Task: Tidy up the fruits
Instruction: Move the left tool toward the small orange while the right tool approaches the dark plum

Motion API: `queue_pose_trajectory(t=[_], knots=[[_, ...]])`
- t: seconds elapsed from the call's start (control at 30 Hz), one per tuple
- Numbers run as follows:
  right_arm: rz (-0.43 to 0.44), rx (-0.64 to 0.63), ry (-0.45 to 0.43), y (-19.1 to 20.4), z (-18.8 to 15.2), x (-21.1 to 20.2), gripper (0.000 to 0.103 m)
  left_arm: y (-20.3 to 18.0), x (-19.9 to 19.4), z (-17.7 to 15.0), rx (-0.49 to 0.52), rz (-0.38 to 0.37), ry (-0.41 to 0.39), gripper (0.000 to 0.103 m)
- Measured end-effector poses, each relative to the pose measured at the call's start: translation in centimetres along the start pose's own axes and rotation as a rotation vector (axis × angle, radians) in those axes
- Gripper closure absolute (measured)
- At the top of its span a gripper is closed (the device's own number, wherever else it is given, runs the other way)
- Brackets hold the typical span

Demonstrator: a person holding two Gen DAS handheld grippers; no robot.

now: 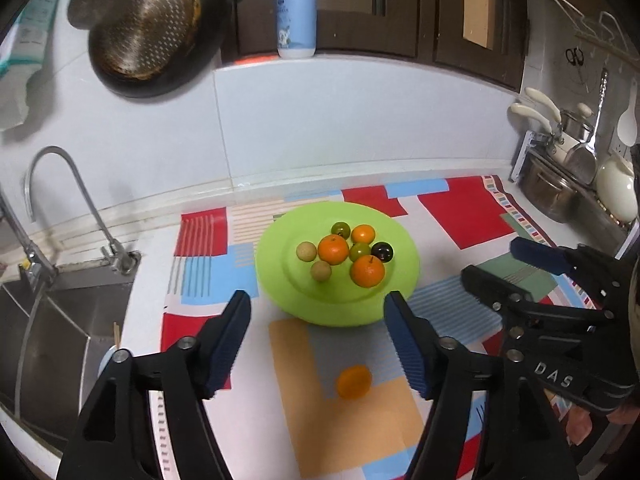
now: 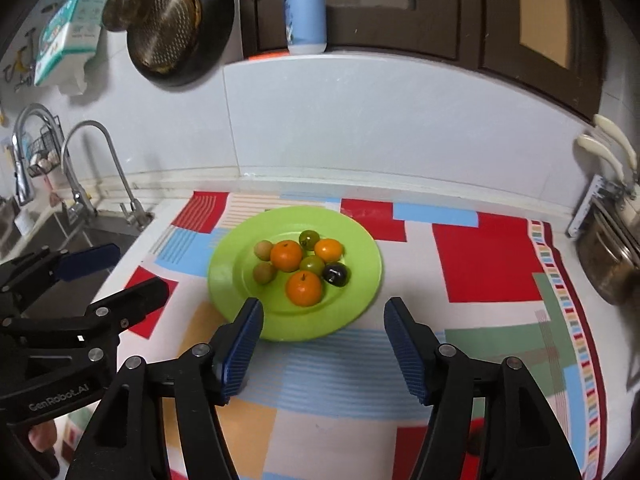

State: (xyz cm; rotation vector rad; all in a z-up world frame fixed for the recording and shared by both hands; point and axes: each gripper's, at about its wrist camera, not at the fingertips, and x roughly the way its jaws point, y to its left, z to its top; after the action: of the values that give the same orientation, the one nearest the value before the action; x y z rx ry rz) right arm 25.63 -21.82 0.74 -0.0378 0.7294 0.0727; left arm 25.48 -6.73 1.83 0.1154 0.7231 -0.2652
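Left gripper fingers spread wide, holding nothing; loose orange lies on the cloth between its fingers, at 6 o'clock from the plate, apart from the rim; only the left wrist view shows this orange; the right wrist view does not show it.

Plate carries eight fruits: two pale tan ones at 9 o'clock, big orange centre, small green one at 12, another green one in the middle, orange at 1, dark plum at 3, orange at 5; all bunched, touching neighbours.

Right gripper also spread wide, empty; plate's near rim sits behind its left finger, which overlaps the rim at 7 o'clock.

Surroundings: sink and tap at 9 o'clock; pan hanging on the wall at 11; soap bottle on the ledge at 12; pots at 3; second tap with wire rack visible in the right wrist view only.
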Motion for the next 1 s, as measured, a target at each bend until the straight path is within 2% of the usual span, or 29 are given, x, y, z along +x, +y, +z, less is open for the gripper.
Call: queue_pose_trajectory(t=[0.17, 0.23, 0.37, 0.53, 0.8, 1.0], knots=[[-0.032, 0.032, -0.027, -0.6, -1.2, -2.5, 0.039, -0.7, -1.9, -1.1, 0.016, 0.019, -0.017, 0.03], [-0.053, 0.046, -0.036, -0.9, -1.7, -3.4, 0.034, -0.9, -2.7, -1.5, 0.019, 0.028, -0.025, 0.027], [-0.104, 0.061, -0.047, -1.7, -2.3, -4.8, 0.034, -1.2, -3.8, -1.9, 0.025, 0.055, -0.03, 0.025], [-0.167, 0.084, -0.052, -2.6, -2.9, -6.0, 0.027, -1.2, -4.6, -2.0, 0.006, 0.091, -0.033, 0.017], [-0.301, 0.14, -0.031, -4.3, -3.6, -6.4, 0.024, -0.9, -4.0, -2.3, -0.052, 0.119, 0.01, 0.011], [-0.35, 0.214, 0.058, -6.6, -3.8, -4.6, 0.023, -1.3, -0.9, -2.2, -0.071, 0.113, 0.121, 0.011]])
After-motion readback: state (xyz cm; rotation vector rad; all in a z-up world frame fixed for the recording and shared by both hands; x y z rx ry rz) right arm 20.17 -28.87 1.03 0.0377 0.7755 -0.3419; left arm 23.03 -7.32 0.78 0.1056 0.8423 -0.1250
